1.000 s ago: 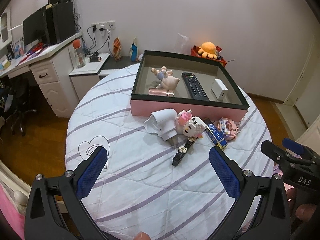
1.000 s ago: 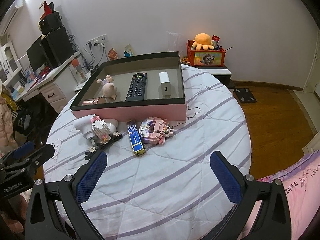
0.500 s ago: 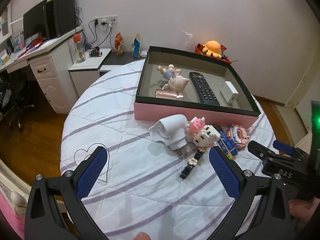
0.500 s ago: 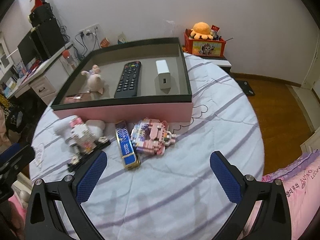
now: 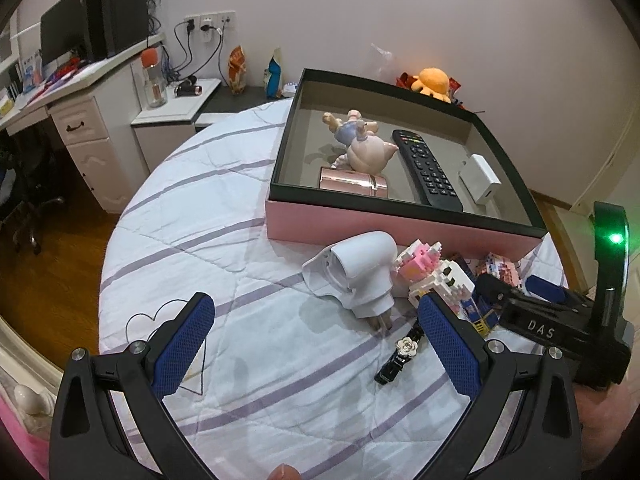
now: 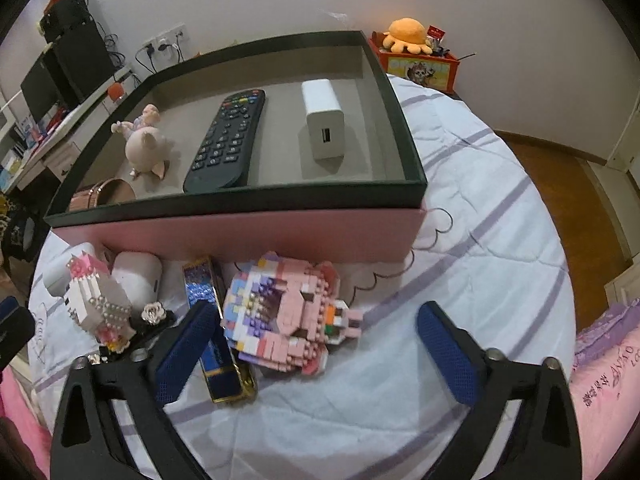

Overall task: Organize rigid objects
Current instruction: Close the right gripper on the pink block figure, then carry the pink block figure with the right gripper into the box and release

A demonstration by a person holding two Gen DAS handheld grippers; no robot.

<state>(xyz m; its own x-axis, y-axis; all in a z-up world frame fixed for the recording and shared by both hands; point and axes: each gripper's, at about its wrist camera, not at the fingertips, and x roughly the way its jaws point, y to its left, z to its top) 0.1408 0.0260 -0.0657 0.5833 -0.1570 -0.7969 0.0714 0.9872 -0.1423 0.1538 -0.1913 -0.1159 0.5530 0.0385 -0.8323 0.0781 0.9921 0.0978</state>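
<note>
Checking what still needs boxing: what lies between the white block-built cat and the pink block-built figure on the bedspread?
In the right wrist view, a blue-and-gold bar lies between the white cat and the pink figure.

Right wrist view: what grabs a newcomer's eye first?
The pink brick-built figure lying on the striped bedspread, between the open right tool's fingers, which have just been closing with nothing gripped. Behind it, the dark-rimmed pink box holds a black remote control and a white charger.

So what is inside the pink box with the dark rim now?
Inside the box are a remote, a white charger, a pig figure and a pink metal tube. The near wall partly hides the tube.
</note>
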